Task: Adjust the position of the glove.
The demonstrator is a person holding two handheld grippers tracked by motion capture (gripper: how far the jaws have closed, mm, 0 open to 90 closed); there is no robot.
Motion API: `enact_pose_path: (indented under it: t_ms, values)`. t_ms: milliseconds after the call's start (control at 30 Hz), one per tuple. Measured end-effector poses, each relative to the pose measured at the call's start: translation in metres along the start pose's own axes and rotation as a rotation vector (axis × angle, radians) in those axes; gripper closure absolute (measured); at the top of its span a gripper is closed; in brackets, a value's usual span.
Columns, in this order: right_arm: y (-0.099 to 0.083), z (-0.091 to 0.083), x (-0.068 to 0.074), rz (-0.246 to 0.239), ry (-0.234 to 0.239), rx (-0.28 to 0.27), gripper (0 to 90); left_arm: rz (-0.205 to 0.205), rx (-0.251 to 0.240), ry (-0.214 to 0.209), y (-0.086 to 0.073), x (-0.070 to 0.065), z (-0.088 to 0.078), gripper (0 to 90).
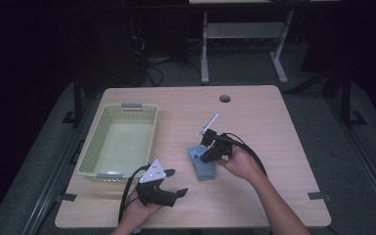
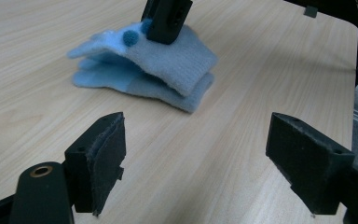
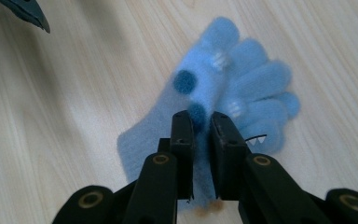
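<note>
While our right tool [image 3: 200, 135] pinches a fold of the light blue glove [image 3: 223, 98] between nearly closed jaws, the glove still rests on the worktop [image 1: 254, 112], near its middle and just right of the basket [image 1: 120, 139]. From the left gripper view we see the glove [image 2: 168, 65] partly raised at the pinched spot, its lower layers lying flat on the wood. Our left tool [image 1: 164, 188] hovers near the front edge with its jaws spread wide and nothing between them, pointed toward the glove but well apart from it. The pale green basket looks empty. We judge the work to be at an early stage: the grasp is made, yet the glove has not left the worktop. What seems left is lifting it and, likely, carrying it over to the basket, though we cannot be sure of that goal.
</note>
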State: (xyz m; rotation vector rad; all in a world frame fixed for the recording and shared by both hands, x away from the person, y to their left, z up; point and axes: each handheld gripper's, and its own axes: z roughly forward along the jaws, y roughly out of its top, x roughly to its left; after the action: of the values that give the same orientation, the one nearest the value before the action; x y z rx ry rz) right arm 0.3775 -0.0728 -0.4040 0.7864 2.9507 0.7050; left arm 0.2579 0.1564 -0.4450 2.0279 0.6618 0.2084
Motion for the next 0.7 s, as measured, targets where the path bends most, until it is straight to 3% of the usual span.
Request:
enact_pose_path:
  t_ms: [300,400,533,567,633,700]
  values:
    - [-0.003,0.011,-0.004,0.012,0.007,0.037,78.3,-0.01,0.002,-0.006,0.0,0.001,0.0,20.8]
    - [-0.004,0.014,-0.005,0.022,0.017,0.04,76.0,-0.031,0.003,-0.016,0.0,0.002,0.001,20.9]
    - [-0.006,0.015,-0.009,0.062,0.017,0.034,58.8,-0.056,0.022,-0.032,-0.001,0.004,0.002,20.8]
    - [-0.006,0.014,-0.01,0.068,0.015,0.023,57.9,-0.059,0.024,-0.033,-0.001,0.004,0.002,20.8]
    - [-0.006,0.012,-0.01,0.079,0.015,0.001,59.8,-0.061,0.022,-0.034,-0.001,0.004,0.002,20.8]
    - [-0.006,0.011,-0.009,0.082,0.009,-0.012,68.1,-0.06,0.02,-0.035,-0.001,0.004,0.001,20.9]
